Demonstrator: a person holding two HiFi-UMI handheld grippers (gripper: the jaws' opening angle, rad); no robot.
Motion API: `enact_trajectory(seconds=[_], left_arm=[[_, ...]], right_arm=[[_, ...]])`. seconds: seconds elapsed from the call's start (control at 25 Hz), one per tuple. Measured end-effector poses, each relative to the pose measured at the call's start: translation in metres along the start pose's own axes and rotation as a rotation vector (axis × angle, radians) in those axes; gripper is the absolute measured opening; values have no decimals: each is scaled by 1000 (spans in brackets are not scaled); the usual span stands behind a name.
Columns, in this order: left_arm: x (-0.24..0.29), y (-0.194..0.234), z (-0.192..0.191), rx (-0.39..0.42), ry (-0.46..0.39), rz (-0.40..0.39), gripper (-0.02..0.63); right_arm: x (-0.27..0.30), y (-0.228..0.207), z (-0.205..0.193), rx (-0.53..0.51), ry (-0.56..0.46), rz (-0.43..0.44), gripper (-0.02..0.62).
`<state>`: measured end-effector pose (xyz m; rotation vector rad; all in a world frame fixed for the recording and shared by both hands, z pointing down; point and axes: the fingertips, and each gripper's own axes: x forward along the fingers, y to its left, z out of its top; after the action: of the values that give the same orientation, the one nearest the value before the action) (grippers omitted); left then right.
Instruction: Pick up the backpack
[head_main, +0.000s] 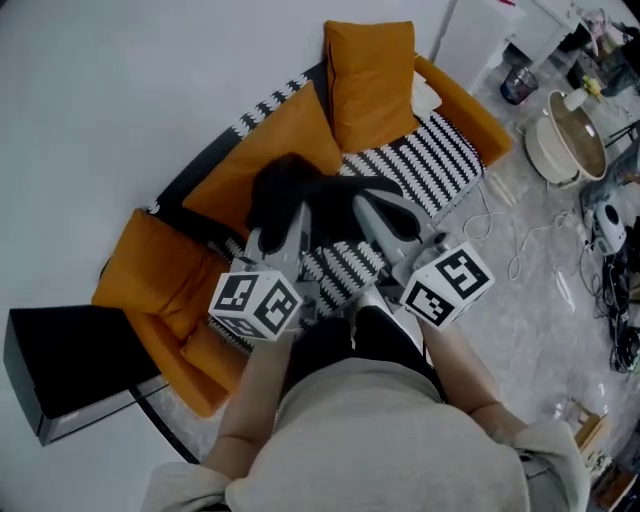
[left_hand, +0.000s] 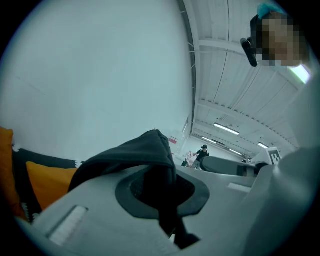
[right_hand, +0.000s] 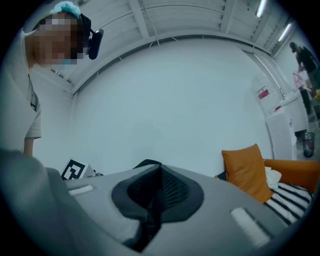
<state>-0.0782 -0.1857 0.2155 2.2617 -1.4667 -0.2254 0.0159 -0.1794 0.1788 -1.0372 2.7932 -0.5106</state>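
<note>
Since the backpack (head_main: 290, 195) is soft, limp fabric — light, we judge — its strap folds are the place to pinch. Our left hand-held gripper (left_hand: 162, 187) is clamped on a black fold; our right hand-held gripper (right_hand: 154, 192) likewise nips black webbing. The backpack hangs between them, above the orange sofa (head_main: 468, 108), just ahead of both jaws.

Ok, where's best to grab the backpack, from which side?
Probably a soft fold or strap, from the near side, level. The backpack is limp fabric; thin folds fit the jaws, as the left gripper and right gripper show, each shut on one.
</note>
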Motion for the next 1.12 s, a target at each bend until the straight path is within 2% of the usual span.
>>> enact_trajectory(seconds=[0.16,0.4,0.56,0.84,1.12], left_arm=[[-2,-9,29,-30,-61,-38,26],[-11,-22,57,-22,-125,-85,26],[-12,-26,64,-11,-124,-107,26],[-11,-33,67,-18,-128,-119,26],[-18,-32,59,-34,-143,-96,26]], right_arm=[[1,2,29,-18,-56,-17,3],[-2,16,52,-68,-99,4,3],[7,27,44,-112,-62,39,3],[13,32,45,-111,-55,69,3],[10,32,36,-157,-25,79,3]])
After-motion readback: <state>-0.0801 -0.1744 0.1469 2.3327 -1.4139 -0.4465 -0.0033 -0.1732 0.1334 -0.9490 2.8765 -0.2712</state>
